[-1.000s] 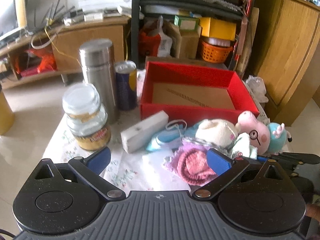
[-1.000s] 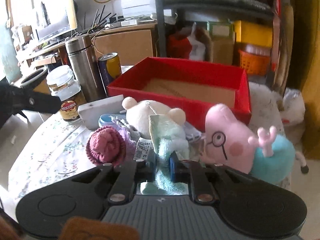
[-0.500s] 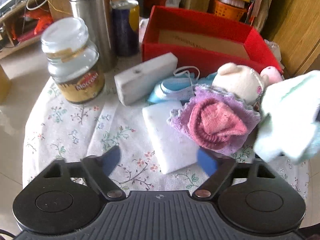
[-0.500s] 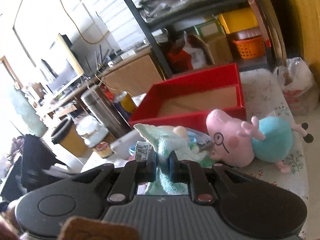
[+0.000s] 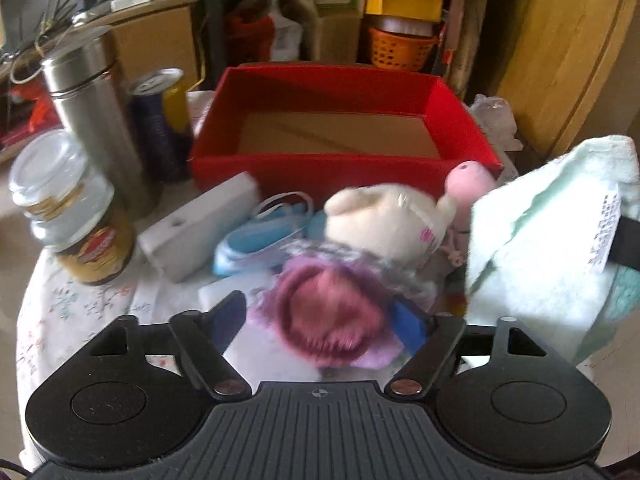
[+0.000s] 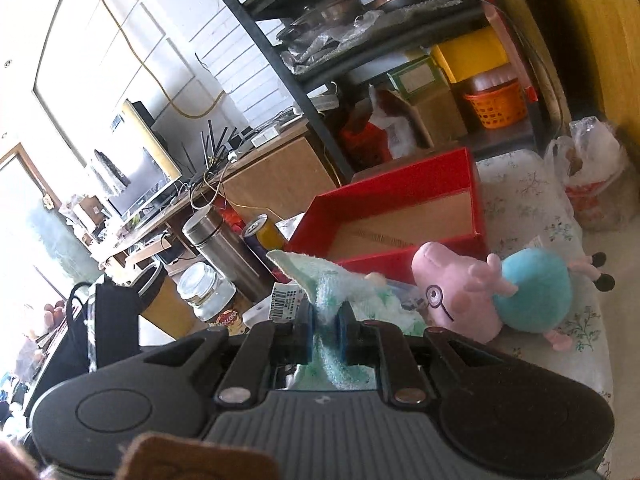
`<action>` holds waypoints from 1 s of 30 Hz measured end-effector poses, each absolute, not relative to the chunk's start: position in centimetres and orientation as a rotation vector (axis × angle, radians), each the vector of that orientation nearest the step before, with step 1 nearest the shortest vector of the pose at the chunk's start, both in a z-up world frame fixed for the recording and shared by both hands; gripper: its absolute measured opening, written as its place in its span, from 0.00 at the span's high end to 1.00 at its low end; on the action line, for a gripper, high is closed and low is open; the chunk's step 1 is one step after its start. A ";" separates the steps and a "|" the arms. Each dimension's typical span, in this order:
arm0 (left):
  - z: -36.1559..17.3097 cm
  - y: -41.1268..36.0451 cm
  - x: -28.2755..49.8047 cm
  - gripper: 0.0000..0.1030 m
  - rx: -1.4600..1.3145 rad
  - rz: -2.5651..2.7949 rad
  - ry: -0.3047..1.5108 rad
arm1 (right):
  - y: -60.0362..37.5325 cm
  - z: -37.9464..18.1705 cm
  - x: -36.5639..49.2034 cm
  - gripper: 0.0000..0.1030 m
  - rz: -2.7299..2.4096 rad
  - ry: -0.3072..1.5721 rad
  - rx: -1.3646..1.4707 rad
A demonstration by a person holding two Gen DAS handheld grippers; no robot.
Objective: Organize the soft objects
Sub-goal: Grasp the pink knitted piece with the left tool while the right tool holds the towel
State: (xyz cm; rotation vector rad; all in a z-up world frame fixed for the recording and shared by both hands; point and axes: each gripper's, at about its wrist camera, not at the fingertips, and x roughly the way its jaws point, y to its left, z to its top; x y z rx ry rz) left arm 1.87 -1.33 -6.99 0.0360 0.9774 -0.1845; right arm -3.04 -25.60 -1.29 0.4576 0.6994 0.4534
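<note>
Cluttered room, floral tablecloth [image 5: 80,304] on table. Red box [image 5: 340,168] at rear, open. Right gripper [image 6: 324,332] clenched on mint towel [image 6: 332,292], held off the table, just right of cream plush [image 5: 384,220]. Left gripper [image 5: 320,320] spread wide around pink knit hat [image 5: 332,320]; contact unclear, blurred.

Cluttered black shelving [image 6: 280,76] (sunlit), wooden cabinet [image 5: 560,60]

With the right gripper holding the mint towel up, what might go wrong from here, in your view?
The right gripper pinches only a narrow fold of the mint towel, so it may slip before reaching the red box. The open left gripper straddles the pink knit hat close to the glass jar, which a sideways sweep could topple.
</note>
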 end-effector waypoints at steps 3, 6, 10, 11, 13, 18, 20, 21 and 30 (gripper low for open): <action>-7.6 -1.6 2.2 0.52 0.012 -0.218 1.003 | -25.9 -1.4 -3.0 1.00 0.439 0.706 0.468; -8.5 -1.0 2.4 0.62 -0.020 -0.194 1.035 | -26.3 -1.5 -2.9 1.00 0.434 0.712 0.489; -8.4 -0.2 2.1 0.69 -0.049 -0.182 1.050 | -26.5 -1.3 -3.0 1.00 0.435 0.707 0.490; -8.3 -0.1 1.9 0.71 -0.046 -0.182 1.054 | -26.4 -1.2 -3.0 1.00 0.436 0.705 0.492; -8.0 0.1 1.5 0.74 -0.055 -0.193 1.058 | -26.3 -1.1 -3.0 1.00 0.440 0.702 0.491; -6.5 0.9 0.9 0.76 -0.094 -0.211 1.036 | -26.0 -0.6 -3.1 1.00 0.448 0.689 0.483; -5.8 1.1 0.7 0.76 -0.109 -0.215 1.018 | -25.8 -0.4 -3.2 1.00 0.449 0.681 0.480; -5.6 1.2 0.7 0.76 -0.118 -0.220 1.012 | -25.8 -0.3 -3.2 1.00 0.450 0.676 0.479; -2.3 1.8 0.7 0.76 -0.212 -0.246 0.919 | -25.5 1.8 -3.4 1.00 0.456 0.586 0.473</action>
